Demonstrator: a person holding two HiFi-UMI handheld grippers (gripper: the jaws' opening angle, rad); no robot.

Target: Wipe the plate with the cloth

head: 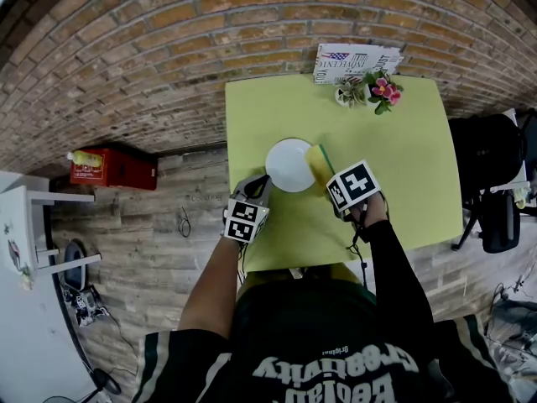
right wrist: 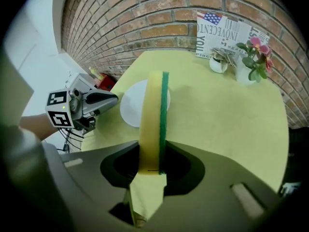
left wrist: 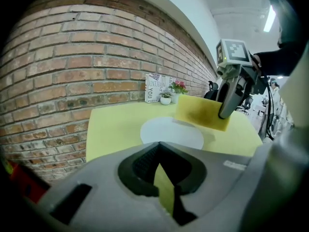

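A yellow-green table (head: 403, 166) carries a white plate (head: 288, 164) on its near left part. At the plate's right rim a sponge (head: 319, 162) stands on edge — clamped in the right gripper (head: 327, 179). The left gripper (head: 258, 188), jaws together on nothing, points at the near left rim — both forearms reach forward.

Backdrop around a yellow-green counter (head: 403, 166) against a brick wall (head: 168, 40)

At the counter's far edge a printed card (head: 357, 62) with a flag motif leans on the bricks. Just in front of it stand a pink-flowered plant (head: 384, 91) and a small white pot (head: 346, 96), side by side. On the wood-plank floor (head: 168, 250), a red box (head: 113, 168) lies by the wall, a white shelf unit (head: 33, 225) stands at the left, and a black chair (head: 491, 175) is beside the counter's right edge.
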